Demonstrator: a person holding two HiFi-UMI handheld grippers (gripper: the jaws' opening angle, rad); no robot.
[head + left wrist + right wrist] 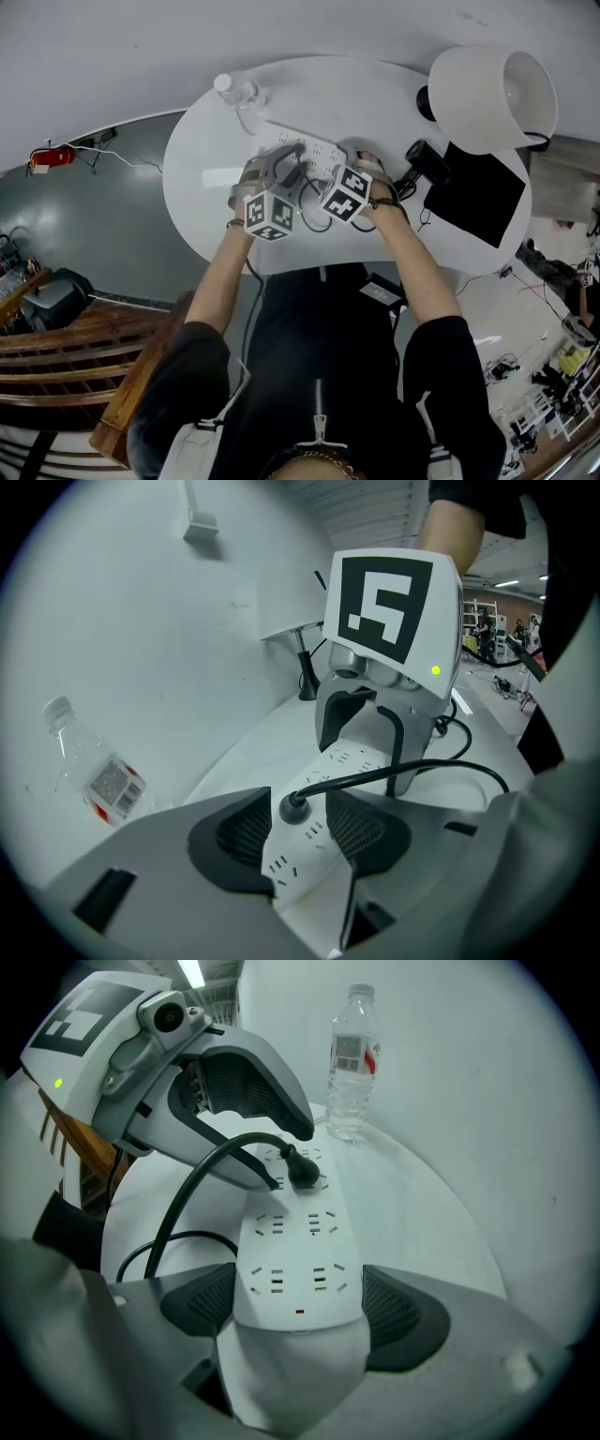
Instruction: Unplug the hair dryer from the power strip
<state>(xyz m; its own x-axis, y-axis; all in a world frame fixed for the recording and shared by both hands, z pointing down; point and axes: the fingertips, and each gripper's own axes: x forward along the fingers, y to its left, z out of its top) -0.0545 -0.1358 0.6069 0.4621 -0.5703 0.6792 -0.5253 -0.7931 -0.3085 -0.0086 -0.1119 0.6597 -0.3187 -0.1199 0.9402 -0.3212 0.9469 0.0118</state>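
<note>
White plastic, the power strip [295, 1260] lies flat near the middle of the white oval table [202, 202]. Its long axis runs from the near right toward the far left, where it points at the water bottle [236, 90]. Toward that far-left end a black plug [302, 1174] stands upright in a socket. Its cord [202, 1185] arcs off toward the near edge and loops on the tabletop. The left gripper [300, 816] is released — its jaws stand wide to either side of the plug, with a gap between each pad and it. The right gripper [298, 1290] is clenched on the strip's opposite, right end, with a pad against each long edge. Further right, beside the base of a white-shaded lamp [492, 94], lies a black object that looks like the hair dryer [427, 161] — just left of a black mat [473, 197].
</note>
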